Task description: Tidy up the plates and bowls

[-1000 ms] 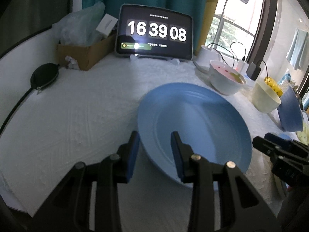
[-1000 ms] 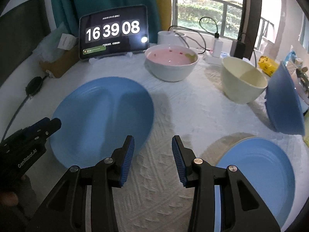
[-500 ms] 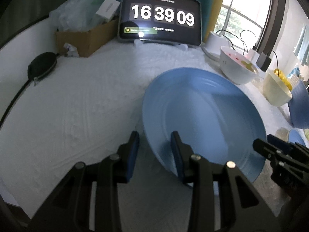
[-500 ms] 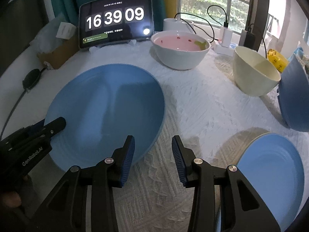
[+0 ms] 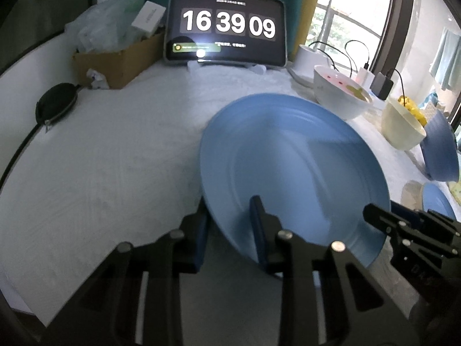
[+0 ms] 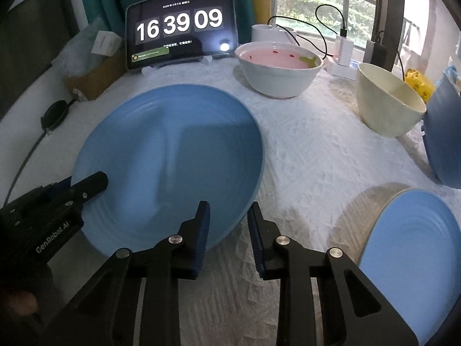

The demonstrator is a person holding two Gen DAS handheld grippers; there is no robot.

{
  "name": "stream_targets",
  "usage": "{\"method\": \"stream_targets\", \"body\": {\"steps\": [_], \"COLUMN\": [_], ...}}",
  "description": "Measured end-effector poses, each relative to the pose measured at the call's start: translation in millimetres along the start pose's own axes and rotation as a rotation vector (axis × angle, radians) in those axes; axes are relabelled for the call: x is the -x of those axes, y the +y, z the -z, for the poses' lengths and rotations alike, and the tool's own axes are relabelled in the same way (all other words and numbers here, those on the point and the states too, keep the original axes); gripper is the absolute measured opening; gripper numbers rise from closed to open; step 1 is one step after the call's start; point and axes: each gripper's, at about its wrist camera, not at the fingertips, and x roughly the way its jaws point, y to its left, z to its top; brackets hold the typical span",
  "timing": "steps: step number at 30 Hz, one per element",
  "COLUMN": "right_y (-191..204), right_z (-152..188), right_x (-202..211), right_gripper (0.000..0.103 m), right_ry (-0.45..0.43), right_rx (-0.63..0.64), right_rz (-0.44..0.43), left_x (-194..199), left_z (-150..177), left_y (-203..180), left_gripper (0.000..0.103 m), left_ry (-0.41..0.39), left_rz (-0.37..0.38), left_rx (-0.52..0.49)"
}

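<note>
A large blue plate [image 5: 291,170] is held tilted above the white tablecloth; it also shows in the right wrist view [image 6: 173,161]. My left gripper [image 5: 229,230] straddles its near-left rim, one finger under and one over. My right gripper [image 6: 227,230] is open with its jaws around the plate's near-right rim, not closed on it. A second blue plate [image 6: 409,256] lies at the right. A pink-lined white bowl [image 6: 278,69], a cream bowl [image 6: 389,101] and a blue bowl [image 6: 443,138] stand behind.
A tablet clock [image 6: 181,28] stands at the back. A cardboard box with bags [image 5: 115,49] is back left, a black pouch with a cord [image 5: 54,105] lies at the left edge. Chargers and cables [image 6: 343,49] sit by the window.
The plate has lifted and tilted in my left gripper. My right gripper has moved forward so its open jaws now straddle the plate's rim.
</note>
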Motion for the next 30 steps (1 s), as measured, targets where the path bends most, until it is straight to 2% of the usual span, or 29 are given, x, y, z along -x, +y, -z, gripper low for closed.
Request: {"method": "stream_targets", "body": {"steps": [10,30], "right_y": [-3.1,-16.2], "right_z": [6.6,18.1], "right_x": [12.8,51.4], "right_gripper": [0.027,0.027], "right_ry": [-0.017,-0.083], "right_rx": [-0.003,-0.024], "right_rz": [0.016,0.022], "left_x": [9.3,42.6], "left_z": [9.8,16.7], "left_y": [-2.1,-22.1], "left_gripper": [0.028,0.028], "left_ry": [0.021,-0.015], "left_rz": [0.026,0.051], "left_rx": [0.012,-0.011]}}
